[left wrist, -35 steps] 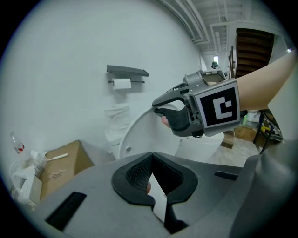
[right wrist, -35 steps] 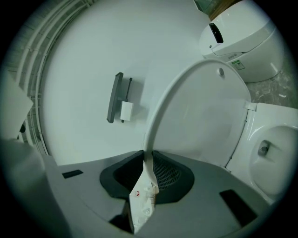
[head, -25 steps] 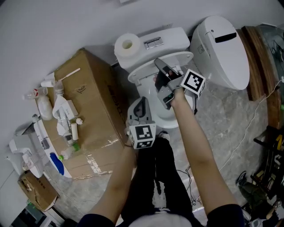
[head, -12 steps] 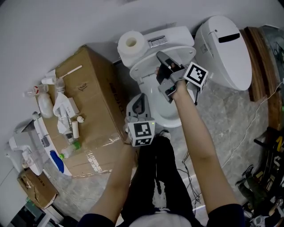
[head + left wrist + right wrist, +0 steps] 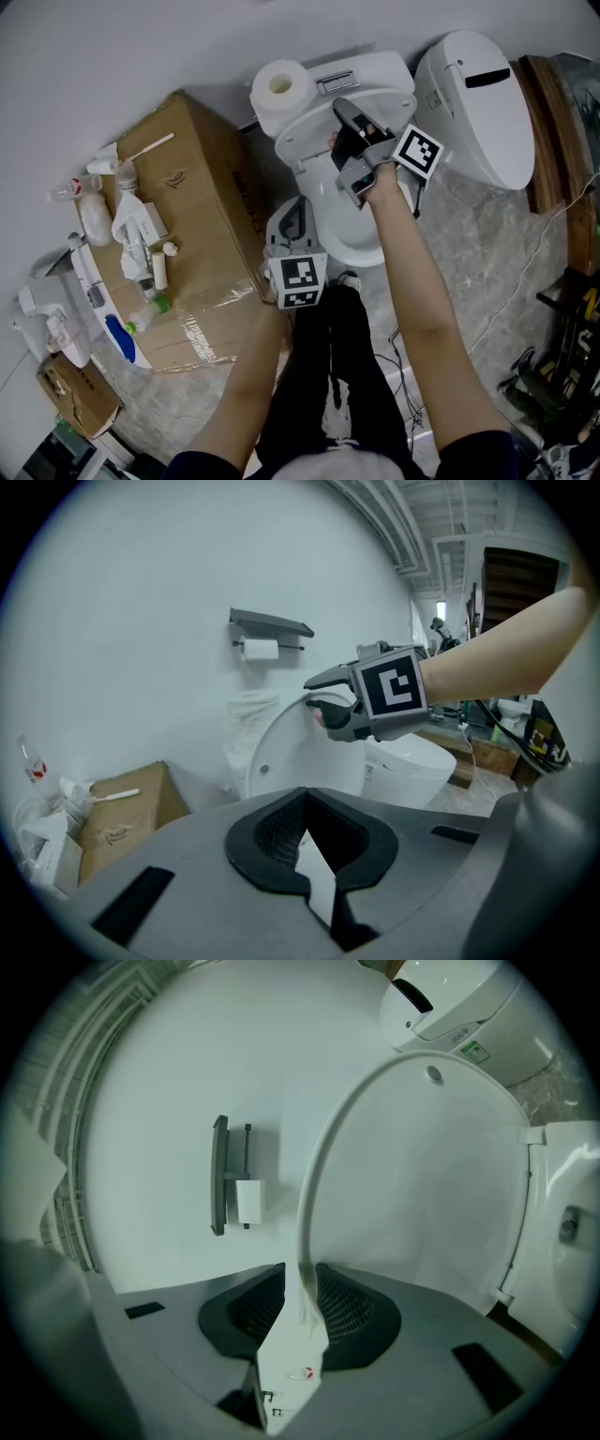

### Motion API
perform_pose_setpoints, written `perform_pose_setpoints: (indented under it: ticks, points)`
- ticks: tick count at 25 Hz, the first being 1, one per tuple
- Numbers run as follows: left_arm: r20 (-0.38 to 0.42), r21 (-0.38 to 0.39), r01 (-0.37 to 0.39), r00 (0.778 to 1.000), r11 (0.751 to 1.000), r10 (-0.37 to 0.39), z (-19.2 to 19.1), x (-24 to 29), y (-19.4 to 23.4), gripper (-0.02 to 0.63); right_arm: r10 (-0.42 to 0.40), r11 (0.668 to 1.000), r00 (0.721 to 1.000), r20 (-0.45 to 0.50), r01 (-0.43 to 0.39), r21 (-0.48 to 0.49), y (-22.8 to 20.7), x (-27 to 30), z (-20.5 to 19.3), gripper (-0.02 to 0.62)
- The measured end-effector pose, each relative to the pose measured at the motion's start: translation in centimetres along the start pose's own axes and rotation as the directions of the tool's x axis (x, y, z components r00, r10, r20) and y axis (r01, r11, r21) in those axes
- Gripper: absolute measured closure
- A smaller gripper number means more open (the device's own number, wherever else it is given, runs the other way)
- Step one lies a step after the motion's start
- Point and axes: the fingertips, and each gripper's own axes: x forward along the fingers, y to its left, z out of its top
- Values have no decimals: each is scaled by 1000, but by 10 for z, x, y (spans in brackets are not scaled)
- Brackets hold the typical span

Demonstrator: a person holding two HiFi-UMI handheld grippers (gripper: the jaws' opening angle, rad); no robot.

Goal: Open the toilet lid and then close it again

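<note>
– Up against the cistern (image 5: 361, 75), is the toilet lid (image 5: 422, 1176) fully raised?

– Nearly. It stands close to upright just in front of the cistern, tilted slightly off it, so I judge the opening half as good as done.

– What about the right tool (image 5: 302, 1302)?

– It sits level at the lid's free edge, the part farthest from the cistern. The thin rim runs between its jaws, and they are opening. The pads look to be letting go rather than pinching.

– And the left tool (image 5: 305, 832)?

– Its jaws are together with nothing in them. It hangs well away from the cistern, over the front end of the bowl (image 5: 352, 239), pointing downward and taking no part.

– So what's left?

– Perhaps a last nudge, if the lid needs one to rest back toward the cistern. Then comes the whole second half: gripping the rim, swinging the lid away from the cistern and lowering it flat. None of the closing shows yet.
</note>
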Motion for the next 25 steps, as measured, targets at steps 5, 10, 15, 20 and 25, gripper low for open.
perform_pose_setpoints:
  ticks: [5, 10, 15, 20, 25]
  points:
    - [-1, -14, -2, 1000, 1000, 2, -2, 0, 1, 601, 37, 999, 999, -2, -37, 6, 9, -3, -1, 469]
    - [27, -62, -7, 1000, 998, 9, 4, -2, 3, 601, 27, 998, 999, -45, -29, -49, 17, -13, -14, 469]
    - [75, -92, 28, 997, 995, -22, 18, -5, -4, 601, 10, 978, 997, -81, -27, -209, 37, -33, -45, 584]
    - [61, -70, 40, 998, 997, -36, 9, -7, -14, 601, -96, 911, 992, -82, 54, -409, 24, -83, -84, 588]
    - [40, -49, 86, 996, 995, -84, -7, -18, -28, 603, -143, 819, 985, -92, 66, -569, 14, -112, -112, 588]
